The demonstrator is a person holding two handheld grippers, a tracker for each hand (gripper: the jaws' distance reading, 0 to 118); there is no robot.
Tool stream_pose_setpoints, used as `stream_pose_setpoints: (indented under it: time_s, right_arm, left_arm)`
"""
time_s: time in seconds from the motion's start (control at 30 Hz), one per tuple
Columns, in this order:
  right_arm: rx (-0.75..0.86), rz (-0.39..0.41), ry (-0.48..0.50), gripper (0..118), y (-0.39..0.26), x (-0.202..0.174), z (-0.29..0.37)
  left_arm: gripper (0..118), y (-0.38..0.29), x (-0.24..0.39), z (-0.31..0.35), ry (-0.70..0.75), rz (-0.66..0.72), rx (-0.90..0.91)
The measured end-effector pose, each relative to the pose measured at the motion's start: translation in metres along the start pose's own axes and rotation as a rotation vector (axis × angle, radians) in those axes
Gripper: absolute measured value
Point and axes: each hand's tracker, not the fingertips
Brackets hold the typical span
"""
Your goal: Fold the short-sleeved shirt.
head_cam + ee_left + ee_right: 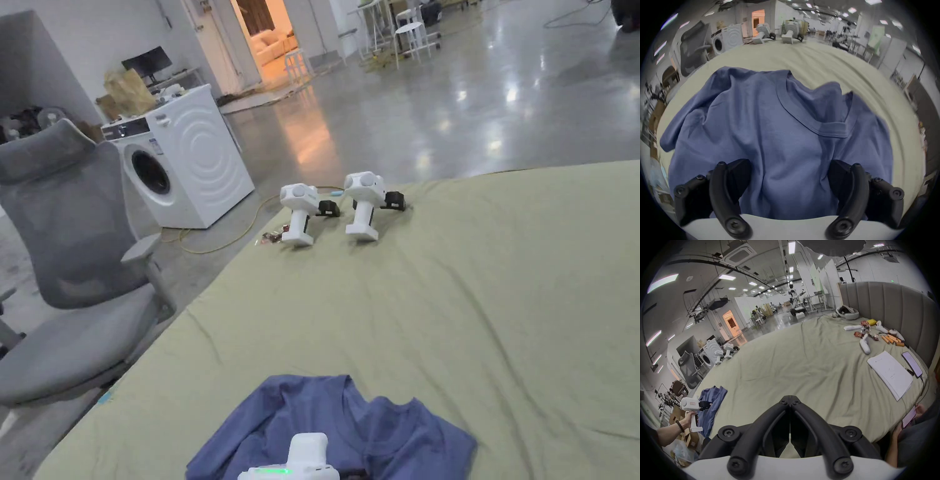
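A blue short-sleeved shirt (350, 428) lies crumpled at the near edge of the olive bedsheet (475, 281). In the left gripper view the shirt (769, 129) spreads out with its collar (802, 116) toward the right. My left gripper (790, 168) hovers just over the shirt with its jaws wide apart and nothing between them. From the right gripper view, the left gripper (705, 405) sits far off at the shirt (711, 400), held by a hand. My right gripper (790, 398) is up over bare sheet, jaws closed together on nothing.
Two spare white grippers (331, 206) stand at the bed's far edge. A grey office chair (69, 250) and a washing machine (181, 156) sit left of the bed. Papers (890, 369), a phone (911, 364) and small items lie near the headboard (893, 308). A person sits at right.
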Motion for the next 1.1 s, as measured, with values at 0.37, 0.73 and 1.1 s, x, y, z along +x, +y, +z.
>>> stream_pose_setpoints:
  time_s: [0.37, 0.73, 1.1]
  right_arm:
    - [-0.018, 0.013, 0.06, 2, -0.004, -0.001, 0.0]
    - [0.003, -0.078, 0.013, 2, -0.001, 0.014, 0.01]
    - [0.058, -0.115, -0.04, 2, -0.056, 0.104, 0.107]
  left_arm:
    - [4, 0.019, 0.006, 0.003, 0.13, -0.004, -0.051]
    - [4, 0.062, 0.039, 0.113, -0.246, 0.127, 0.158]
    - [4, -0.02, 0.45, 0.144, -0.817, -0.331, 0.049]
